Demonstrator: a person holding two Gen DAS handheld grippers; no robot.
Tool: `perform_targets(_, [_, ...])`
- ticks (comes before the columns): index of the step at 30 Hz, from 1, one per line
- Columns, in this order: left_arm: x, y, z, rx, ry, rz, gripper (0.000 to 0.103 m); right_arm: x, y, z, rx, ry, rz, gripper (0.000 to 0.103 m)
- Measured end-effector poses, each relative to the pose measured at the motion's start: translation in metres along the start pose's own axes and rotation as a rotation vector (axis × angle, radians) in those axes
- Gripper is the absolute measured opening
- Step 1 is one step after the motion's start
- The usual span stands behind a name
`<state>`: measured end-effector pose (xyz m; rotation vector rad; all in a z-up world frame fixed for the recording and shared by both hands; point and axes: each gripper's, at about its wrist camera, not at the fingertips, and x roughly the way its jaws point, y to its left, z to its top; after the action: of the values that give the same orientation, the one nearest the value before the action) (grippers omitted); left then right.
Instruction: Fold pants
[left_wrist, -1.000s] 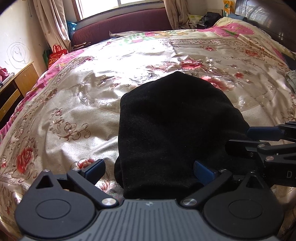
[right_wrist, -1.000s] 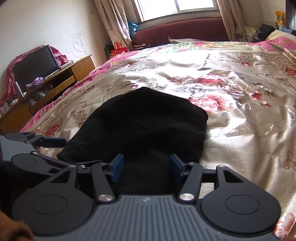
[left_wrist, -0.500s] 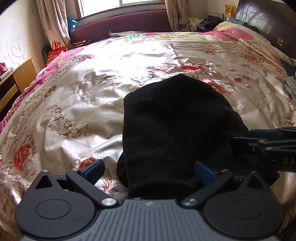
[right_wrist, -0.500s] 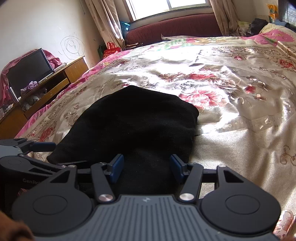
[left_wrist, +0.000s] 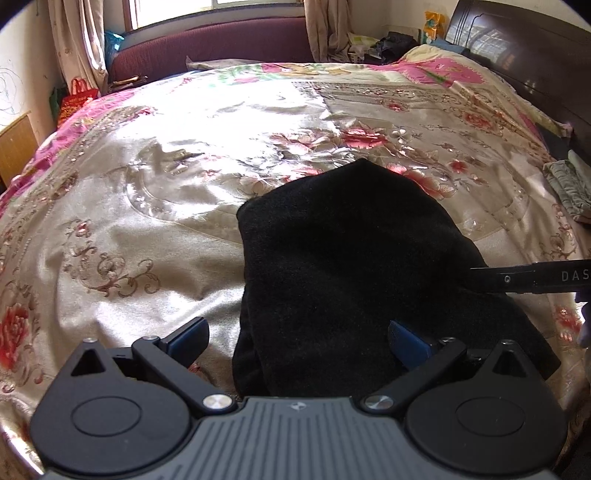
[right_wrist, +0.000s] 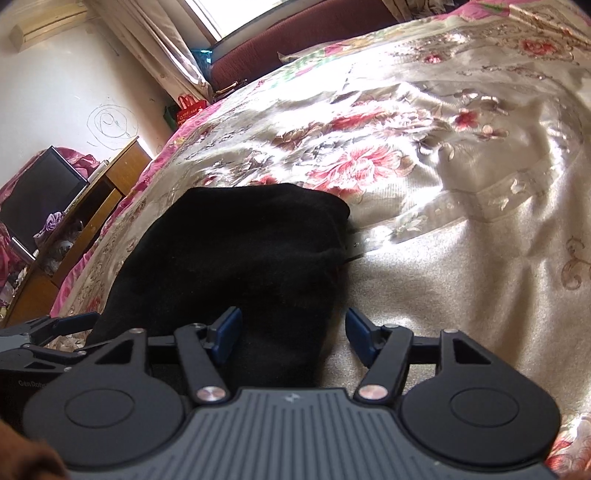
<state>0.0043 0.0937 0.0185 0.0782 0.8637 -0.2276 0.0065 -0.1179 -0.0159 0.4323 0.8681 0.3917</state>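
The black, soft fleecy folded pants (left_wrist: 343, 258) lie limp on the floral satin bedspread (left_wrist: 147, 221) between and ahead of the spread-fingered left gripper (left_wrist: 297, 338) and right gripper (right_wrist: 291, 334), likely light and floppy, best pinched at the near layered edge.

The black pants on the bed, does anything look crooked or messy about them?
Nothing much stands out. The black pants lie folded in a compact bundle on the floral bedspread; both tools are open, neither gripping them.
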Motion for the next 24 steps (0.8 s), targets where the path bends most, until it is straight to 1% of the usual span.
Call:
perform_targets(2, [0.015, 0.008, -0.001, -0.02, 0.034, -0.061, 0.103, 0.01, -0.009, 0.003, 0.068, 0.03, 0.057, 0.065])
perform_targets(4, [0.019, 0.024, -0.003, -0.084, 0.056, -0.139, 0.103, 0.018, -0.013, 0.006, 0.106, 0.059, 0.11, 0.065])
perform_targets(6, [0.019, 0.038, -0.008, -0.132, 0.063, -0.196, 0.103, 0.02, -0.014, 0.008, 0.101, 0.085, 0.15, 0.065])
perform_targets(9, [0.027, 0.041, -0.009, -0.136, 0.067, -0.25, 0.103, 0.025, -0.016, 0.01, 0.092, 0.118, 0.208, 0.067])
perform_targets(12, [0.04, 0.033, 0.004, -0.118, 0.045, -0.264, 0.103, 0.041, -0.013, 0.014, 0.093, 0.14, 0.23, 0.068])
perform_targets(15, [0.055, 0.036, 0.016, -0.153, 0.046, -0.274, 0.103, 0.055, -0.008, 0.019, 0.123, 0.155, 0.244, 0.066])
perform_targets(19, [0.049, 0.041, 0.028, -0.147, 0.001, -0.25, 0.103, 0.063, -0.003, 0.031, 0.136, 0.149, 0.25, 0.052])
perform_targets(20, [0.043, 0.041, 0.033, -0.137, -0.02, -0.248, 0.095, 0.062, 0.0, 0.034, 0.139, 0.142, 0.255, 0.049])
perform_targets(21, [0.039, 0.042, 0.038, -0.127, -0.034, -0.244, 0.091, 0.061, 0.003, 0.039, 0.146, 0.131, 0.266, 0.047])
perform_targets(23, [0.035, 0.047, 0.052, -0.109, -0.055, -0.227, 0.091, 0.062, 0.007, 0.049, 0.172, 0.117, 0.297, 0.042])
perform_targets(24, [0.035, 0.053, 0.058, -0.103, -0.072, -0.214, 0.091, 0.064, 0.009, 0.054, 0.183, 0.114, 0.314, 0.042])
